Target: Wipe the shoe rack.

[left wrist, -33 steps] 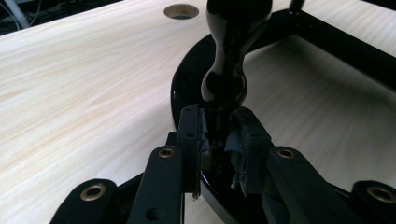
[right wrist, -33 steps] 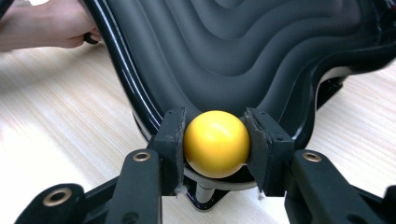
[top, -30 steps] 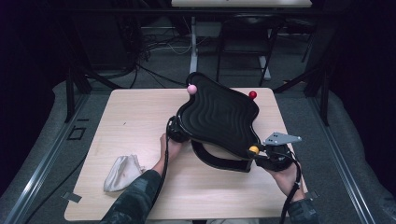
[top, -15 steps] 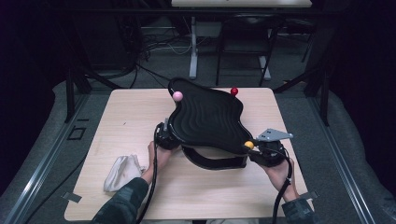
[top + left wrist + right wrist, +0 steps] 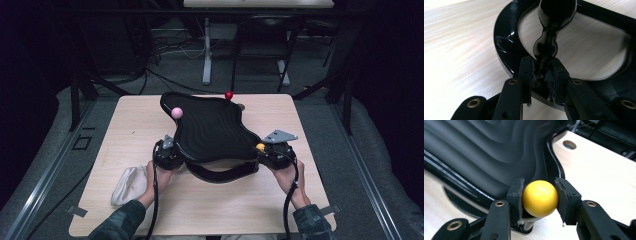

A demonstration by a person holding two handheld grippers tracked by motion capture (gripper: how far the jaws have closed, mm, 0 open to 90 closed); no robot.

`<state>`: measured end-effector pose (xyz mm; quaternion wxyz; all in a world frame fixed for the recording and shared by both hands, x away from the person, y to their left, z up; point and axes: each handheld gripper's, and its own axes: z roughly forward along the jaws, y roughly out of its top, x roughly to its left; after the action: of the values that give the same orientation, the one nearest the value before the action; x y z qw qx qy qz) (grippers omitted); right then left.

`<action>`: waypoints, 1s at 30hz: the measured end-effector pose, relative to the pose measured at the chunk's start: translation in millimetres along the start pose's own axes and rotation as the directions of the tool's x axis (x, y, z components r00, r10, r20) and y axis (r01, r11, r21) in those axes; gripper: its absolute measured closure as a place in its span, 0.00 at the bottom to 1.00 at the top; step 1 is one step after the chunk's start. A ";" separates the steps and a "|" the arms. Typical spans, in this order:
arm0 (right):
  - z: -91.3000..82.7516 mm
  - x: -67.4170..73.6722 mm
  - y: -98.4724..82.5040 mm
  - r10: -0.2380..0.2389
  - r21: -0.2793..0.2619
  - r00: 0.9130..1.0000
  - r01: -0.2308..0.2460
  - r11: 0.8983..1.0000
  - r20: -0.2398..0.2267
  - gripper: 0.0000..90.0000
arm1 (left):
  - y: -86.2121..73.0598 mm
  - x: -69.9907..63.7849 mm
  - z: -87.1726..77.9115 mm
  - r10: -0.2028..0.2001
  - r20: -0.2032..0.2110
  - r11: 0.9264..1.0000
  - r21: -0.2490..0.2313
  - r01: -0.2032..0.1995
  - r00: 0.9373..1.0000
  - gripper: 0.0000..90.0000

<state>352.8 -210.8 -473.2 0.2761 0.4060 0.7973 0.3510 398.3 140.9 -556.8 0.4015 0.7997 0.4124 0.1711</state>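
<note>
A black board with a rippled top (image 5: 210, 127) rests on a curved black base (image 5: 220, 174) in the middle of the wooden table (image 5: 325, 130). Ball knobs stand at its corners: pink (image 5: 176, 112), red (image 5: 229, 95) and yellow (image 5: 260, 147). My left gripper (image 5: 168, 149) is at the board's near-left corner. In the left gripper view it (image 5: 541, 72) is shut on the stem of a glossy black knob (image 5: 556, 15) above the base ring (image 5: 504, 42). My right gripper (image 5: 264, 150) is at the near-right corner, shut (image 5: 539, 188) on the yellow ball (image 5: 540, 198).
A crumpled white cloth (image 5: 129, 184) lies on the table near the left forearm. A round hole (image 5: 569, 144) is cut in the tabletop beyond the board. Dark floor, cables and table legs (image 5: 207, 55) lie behind the table.
The board has shifted left across the table and turned a little counterclockwise, with the pink and red knobs swinging left. Both grippers moved with it and kept their grips.
</note>
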 end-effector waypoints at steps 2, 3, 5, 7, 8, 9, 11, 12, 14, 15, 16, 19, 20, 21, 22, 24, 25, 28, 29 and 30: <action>1.5 -0.4 0.8 0.000 -0.001 1.000 0.000 1.000 0.003 0.66 | -1.3 0.9 -3.1 -0.002 0.009 1.000 0.009 0.002 1.000 0.83; 2.1 -0.9 1.1 0.009 -0.002 1.000 -0.009 1.000 -0.010 0.66 | -1.6 1.8 -3.8 -0.006 0.014 1.000 0.011 0.006 1.000 0.82; 0.1 -1.1 0.1 0.016 0.002 1.000 -0.016 1.000 -0.020 0.65 | -2.0 2.6 -5.4 -0.022 0.038 0.999 0.033 0.021 0.999 0.78; -2.6 -1.5 -0.6 0.019 0.001 1.000 -0.019 1.000 -0.024 0.63 | -2.1 3.2 -6.2 -0.010 0.038 0.997 0.076 0.007 0.999 0.75; -10.8 -1.9 -0.6 0.029 0.005 0.999 -0.029 1.000 -0.040 0.58 | -1.8 3.1 -6.8 -0.004 0.041 0.996 0.084 0.001 0.999 0.73; -10.8 -1.9 -0.6 0.029 0.005 0.999 -0.029 1.000 -0.040 0.58 | -1.1 2.7 -7.8 -0.017 0.046 0.996 0.086 0.013 0.999 0.73; -20.2 0.4 -1.5 0.033 0.006 0.998 -0.033 0.999 -0.049 0.55 | 0.6 4.0 -10.5 -0.026 0.050 0.998 0.065 0.023 0.998 0.72; -25.6 2.0 -2.6 0.034 0.008 0.997 -0.034 0.999 -0.064 0.55 | 1.6 4.1 -11.3 -0.025 0.045 0.998 0.055 0.023 0.999 0.72; -34.7 7.5 -4.6 0.036 -0.005 0.996 -0.037 0.999 -0.076 0.55 | 2.9 5.9 -13.5 -0.024 0.044 0.999 0.032 0.023 0.999 0.72; -38.4 11.0 -4.9 0.031 -0.015 0.996 -0.032 0.999 -0.085 0.55 | 3.2 6.4 -14.1 -0.027 0.053 0.999 0.022 0.026 0.998 0.73; -41.9 19.1 -3.5 0.014 -0.015 0.994 -0.016 1.000 -0.112 0.56 | 3.5 6.5 -14.4 -0.024 0.068 1.000 0.018 0.022 0.997 0.75; -41.5 26.2 -1.4 -0.007 0.001 0.990 0.008 1.000 -0.140 0.55 | 4.1 7.9 -14.4 -0.010 0.077 1.000 -0.001 0.010 0.997 0.79; -39.8 29.4 -1.0 -0.017 -0.001 0.990 0.017 1.000 -0.140 0.55 | 3.9 9.2 -13.8 -0.009 0.087 1.000 -0.006 0.010 0.996 0.81; -38.3 31.7 -0.7 -0.026 0.005 0.990 0.027 1.000 -0.141 0.54 | 3.7 9.7 -13.0 -0.004 0.091 1.000 -0.003 0.005 0.996 0.81; -36.2 33.0 -0.8 -0.030 0.009 0.989 0.032 0.999 -0.142 0.55 | 3.5 9.5 -11.6 0.000 0.088 1.000 -0.003 0.001 0.996 0.81; -32.4 33.9 -1.0 -0.030 0.017 0.990 0.033 0.999 -0.136 0.57 | 3.2 9.2 -10.0 0.009 0.090 1.000 -0.005 -0.009 0.996 0.82; -31.0 33.2 -0.9 -0.034 0.022 0.990 0.037 0.999 -0.134 0.59 | 3.1 8.9 -9.6 0.010 0.093 1.000 -0.008 -0.009 0.996 0.82; -26.6 33.2 -1.8 -0.033 0.022 0.992 0.036 0.999 -0.120 0.65 | 2.8 7.8 -9.4 0.023 0.097 1.000 -0.014 -0.021 0.995 0.83; -25.6 32.4 -1.9 -0.041 0.024 0.992 0.044 0.999 -0.117 0.66 | 2.7 7.5 -9.4 0.026 0.097 1.000 -0.015 -0.025 0.995 0.83; -25.1 31.6 -2.1 -0.039 0.021 0.992 0.042 0.999 -0.120 0.67 | 2.7 6.8 -9.3 0.028 0.100 1.000 -0.013 -0.027 0.995 0.83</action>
<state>317.3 -193.5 -464.7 0.2300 0.3714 0.8245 0.3596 398.1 150.1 -549.4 0.4238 0.8105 0.3798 0.1385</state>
